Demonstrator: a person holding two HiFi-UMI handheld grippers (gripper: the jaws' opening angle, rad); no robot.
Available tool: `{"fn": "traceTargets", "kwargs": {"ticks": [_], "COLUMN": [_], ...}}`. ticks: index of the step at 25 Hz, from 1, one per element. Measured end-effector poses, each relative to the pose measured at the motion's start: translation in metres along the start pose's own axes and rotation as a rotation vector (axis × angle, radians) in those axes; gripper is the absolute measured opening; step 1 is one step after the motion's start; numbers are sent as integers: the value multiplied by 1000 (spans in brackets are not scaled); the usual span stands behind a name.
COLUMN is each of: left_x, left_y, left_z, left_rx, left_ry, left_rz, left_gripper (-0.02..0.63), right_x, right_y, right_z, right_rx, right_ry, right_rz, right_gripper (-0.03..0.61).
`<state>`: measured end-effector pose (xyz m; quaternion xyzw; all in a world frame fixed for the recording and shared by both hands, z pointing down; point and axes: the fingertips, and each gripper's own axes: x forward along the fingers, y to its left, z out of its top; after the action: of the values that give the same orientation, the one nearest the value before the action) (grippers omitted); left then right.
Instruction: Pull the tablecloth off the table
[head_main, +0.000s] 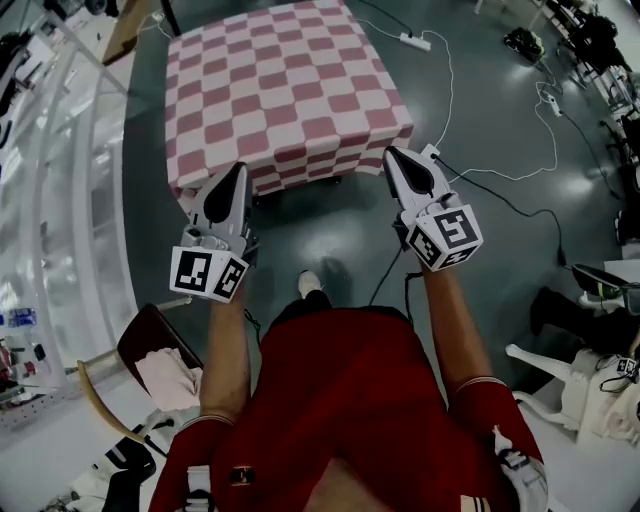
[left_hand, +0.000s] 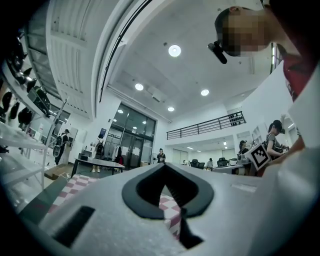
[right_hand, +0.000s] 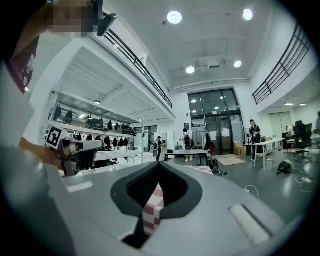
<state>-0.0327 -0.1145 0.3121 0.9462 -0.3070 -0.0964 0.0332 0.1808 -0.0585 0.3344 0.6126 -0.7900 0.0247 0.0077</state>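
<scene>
A pink-and-white checked tablecloth (head_main: 280, 90) covers a small square table ahead of me in the head view. My left gripper (head_main: 237, 172) is shut on the cloth's near left corner, and my right gripper (head_main: 393, 155) is shut on its near right corner. In the left gripper view a strip of checked cloth (left_hand: 170, 207) is pinched between the closed jaws of the left gripper (left_hand: 164, 166). The right gripper view likewise shows a fold of cloth (right_hand: 152, 207) caught in the right gripper (right_hand: 159, 164). The tabletop under the cloth is hidden.
A white power strip (head_main: 415, 42) and its cable lie on the dark floor to the table's right. A clear shelf rack (head_main: 60, 200) runs along the left. A chair (head_main: 150, 345) with a pink rag stands near left, and white furniture (head_main: 570, 385) near right.
</scene>
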Motion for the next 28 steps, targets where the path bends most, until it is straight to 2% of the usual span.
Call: {"fn": "traceTargets", "kwargs": {"ticks": [6,17,24,28], "left_x": [34,70,173,172], "left_y": [38,68,91,84], "left_z": [-7,-19,-37,-38], "left_rx": [-11,-23,6,4], "left_ry": [-9,17,46,55], "left_rz": [-29,-29,10,-4], "left_gripper": [5,5,5,5], "right_x": [40,75,141,131], "right_y": [-20,-76,-183,-190], "right_z": [-10,-35,-56,-67], "right_rx": [-12,4,32,35], "right_ry": [36,123,155,180], "right_rz": [-39,-102,-88,-113], "right_gripper": [12,12,12,14]}}
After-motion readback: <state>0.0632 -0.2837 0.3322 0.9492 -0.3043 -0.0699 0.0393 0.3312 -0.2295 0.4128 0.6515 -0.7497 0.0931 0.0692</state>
